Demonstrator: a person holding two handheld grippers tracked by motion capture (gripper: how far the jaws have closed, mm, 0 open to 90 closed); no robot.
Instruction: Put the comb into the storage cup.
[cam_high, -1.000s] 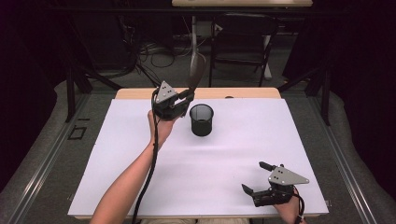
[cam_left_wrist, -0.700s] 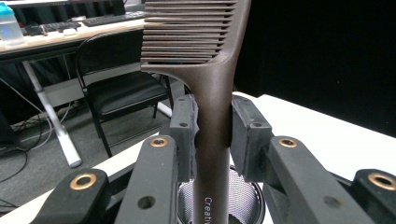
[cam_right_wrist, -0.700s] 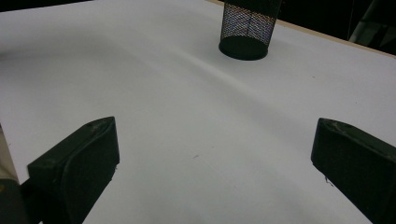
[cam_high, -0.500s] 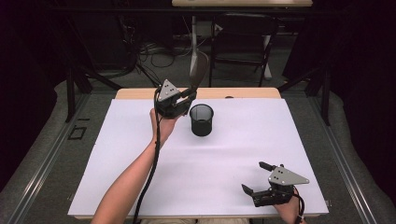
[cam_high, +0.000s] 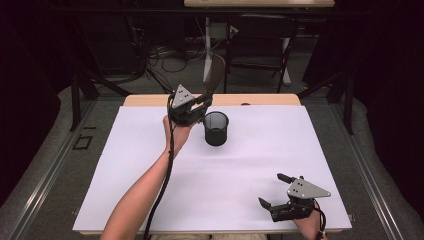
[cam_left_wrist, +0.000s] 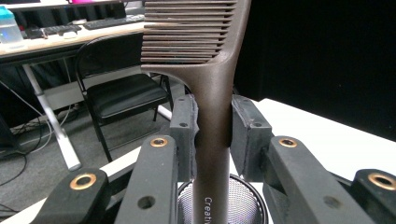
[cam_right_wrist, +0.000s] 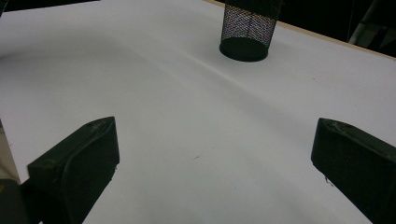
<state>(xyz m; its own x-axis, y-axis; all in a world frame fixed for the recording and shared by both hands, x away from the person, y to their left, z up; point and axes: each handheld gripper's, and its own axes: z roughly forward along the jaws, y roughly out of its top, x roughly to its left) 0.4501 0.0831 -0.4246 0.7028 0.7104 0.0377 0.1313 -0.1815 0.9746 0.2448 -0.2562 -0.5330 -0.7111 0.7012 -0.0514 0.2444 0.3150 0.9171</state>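
My left fingers (cam_high: 204, 102) are squeezed tight on the handle of a brown comb (cam_left_wrist: 205, 79). I hold it up in the air with its teeth on top. The bottom of the handle hangs right over the black mesh cup (cam_high: 216, 128), which stands near the far end of the white tabletop (cam_high: 125, 190).

My right fingers (cam_high: 272, 190) are wide open with nothing in them. They rest low on the near corner of the tabletop, well away from the cup.

What could go wrong? I think the comb could bump the rim of the cup if I bring it down crooked. The cup looks light, so a knock might tip it over or push it away. The handle looks smooth, so it could slide in my grip and lean to one side. If I let go too high, the comb might bounce out and land on the tabletop.
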